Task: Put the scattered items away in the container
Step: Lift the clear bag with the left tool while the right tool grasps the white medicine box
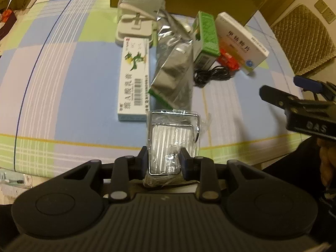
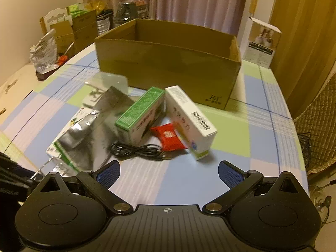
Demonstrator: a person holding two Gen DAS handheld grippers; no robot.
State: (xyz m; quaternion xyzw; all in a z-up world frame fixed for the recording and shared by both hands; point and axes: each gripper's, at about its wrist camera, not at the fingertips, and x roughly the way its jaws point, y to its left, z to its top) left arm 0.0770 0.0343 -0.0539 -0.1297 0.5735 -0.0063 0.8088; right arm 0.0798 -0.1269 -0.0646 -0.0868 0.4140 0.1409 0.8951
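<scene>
So the left gripper [image 1: 162,159] has its fingers [image 1: 143,157] clamped on a clear plastic packet [image 1: 173,138], with something white and ribbed inside plus a bent metal wire frame around it. The packet sticks out forward from between the fingers, over the checked tablecloth [image 1: 73,73] that covers the surface.

The right gripper [image 2: 169,174] is spread wide with nothing in it, blue pads [image 2: 230,175] facing each other over bare cloth just short of the pile. You can also see it poking in from the right edge of the left wrist view.

The rest of the clutter is bunched together in the middle of the surface, in front of the cardboard box [image 2: 168,67], which is open at the top; from this angle I can only see its inner walls, not the bottom. In the pile:
- a long white carton with a green dragon print [image 1: 134,77], lying flat on the left
- a crumpled silver foil pouch [image 1: 174,71] right beside it, partly overlapping
- a green-topped box [image 2: 139,115] leaning against a white medicine box with a barcode [image 2: 190,119]
- a small red packet [image 2: 168,138] tucked between those two, touching the white one
- a black cable [image 2: 136,150] coiled in front of the green box
- a white stand in clear packaging [image 1: 136,21] at the back, closest to the cardboard box

Both views are a bit blurry.
</scene>
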